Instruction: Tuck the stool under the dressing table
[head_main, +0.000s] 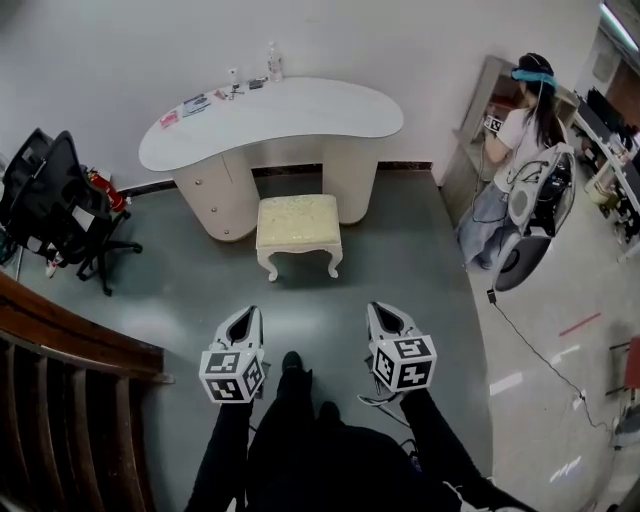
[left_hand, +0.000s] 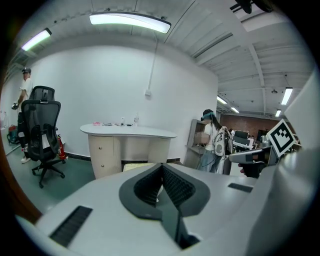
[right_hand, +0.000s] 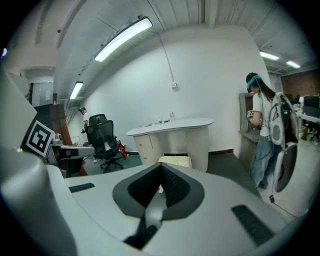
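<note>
Head view: stool (head_main: 298, 232) stands on the green floor (head_main: 190, 290) just in front of the dressing table (head_main: 290, 115), its far edge at the mouth of the kneehole between the drawer pedestal (head_main: 215, 195) and the right support panel (head_main: 352, 180); most of the seat is out from under the top. Gap between the two supports looks about as wide as the stool. Open floor between the stool and both grippers. Office chair (head_main: 55, 200) is well off to the left, wooden railing (head_main: 70, 350) at lower left, a person (head_main: 520, 140) stands by a shelf at far right; all apart from the stool. Left gripper (head_main: 245, 314) and right gripper (head_main: 385, 310) are side by side on black-sleeved arms, both aimed at the stool, tilted slightly down, well short of it. Both gripper views: jaws clenched together, nothing between them
</note>
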